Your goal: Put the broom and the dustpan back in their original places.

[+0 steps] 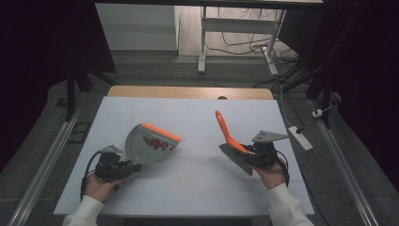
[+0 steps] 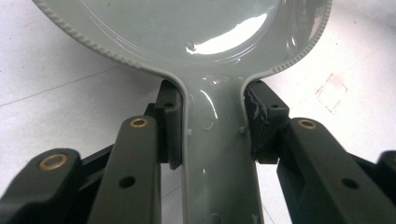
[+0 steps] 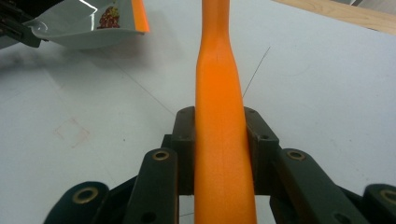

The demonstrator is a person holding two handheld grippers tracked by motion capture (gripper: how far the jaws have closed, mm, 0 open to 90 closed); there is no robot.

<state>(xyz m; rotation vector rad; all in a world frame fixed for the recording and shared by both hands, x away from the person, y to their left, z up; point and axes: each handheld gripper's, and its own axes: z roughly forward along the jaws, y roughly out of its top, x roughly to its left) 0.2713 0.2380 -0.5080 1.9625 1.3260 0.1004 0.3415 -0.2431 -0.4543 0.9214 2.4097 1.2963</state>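
Two items on white desk [image 1: 188, 188]. Grey dustpan [image 1: 149, 143], orange-rimmed, left of centre; handle clamped in left hand-held gripper [image 1: 123, 167]. Orange-handled brush [image 1: 233, 146], right of centre, handle pointing up-frame, clamped in right hand-held gripper [image 1: 250, 151].

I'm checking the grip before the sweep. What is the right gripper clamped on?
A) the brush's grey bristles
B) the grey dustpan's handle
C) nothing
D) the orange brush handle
D: in the right gripper view the right gripper has both jaws pressed against the orange plastic brush handle.
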